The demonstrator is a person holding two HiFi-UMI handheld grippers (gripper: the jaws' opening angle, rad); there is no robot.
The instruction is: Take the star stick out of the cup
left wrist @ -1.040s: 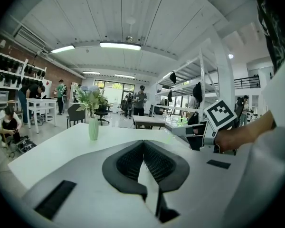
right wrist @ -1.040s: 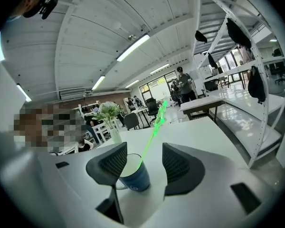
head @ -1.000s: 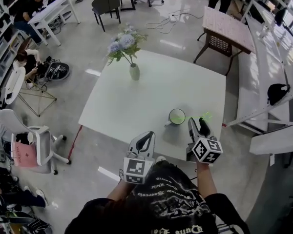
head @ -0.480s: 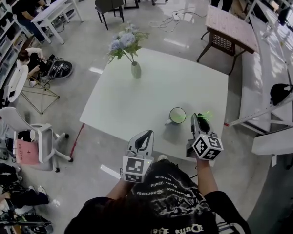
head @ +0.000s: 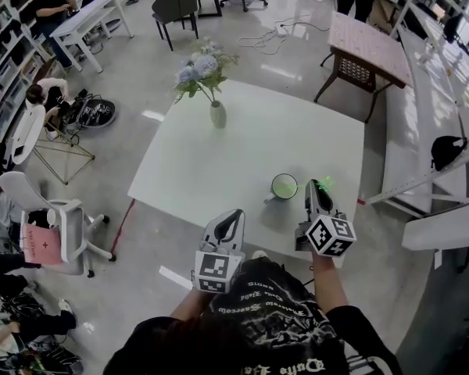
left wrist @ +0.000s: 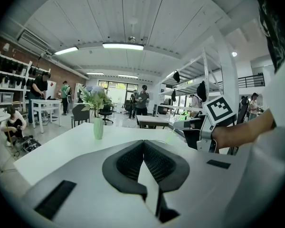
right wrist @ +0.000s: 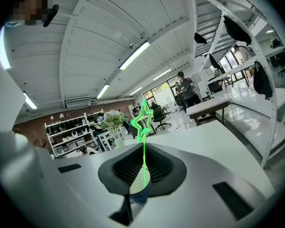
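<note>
Two grippers are in play, but only your right gripper (head: 316, 190) matters here. Its jaws are closing to a tight pinch on the thin shaft of the star stick (right wrist: 142, 120), the pads pressed on it low down and the green star head standing clear beyond the fingertips. Your left gripper (head: 231, 221) has its jaws together on nothing and hangs back at the near edge of the table (head: 219, 162), farther from the cup (head: 284, 186) than the right one. From the head view the cup sits just beside the right gripper's tips, on their left. The stick's faint green line runs from the cup's rim out to the right, so the shaft looks to lean rightward with the star on the far side of the jaws from the cup. In the right gripper view that long axis runs straight up between the pads, in line with the jaws. My read is that the draw should follow that line, up and to the right, away from the rim, not straight up. The stick's lower end is hidden behind the jaws, so you cannot tell whether it is still inside the cup. A pale rounded shape below the pads may be the cup, but it is too blurred to call. From above the shaft is barely visible. The flower vase (head: 215, 114) stands well apart, at the far corner.
</note>
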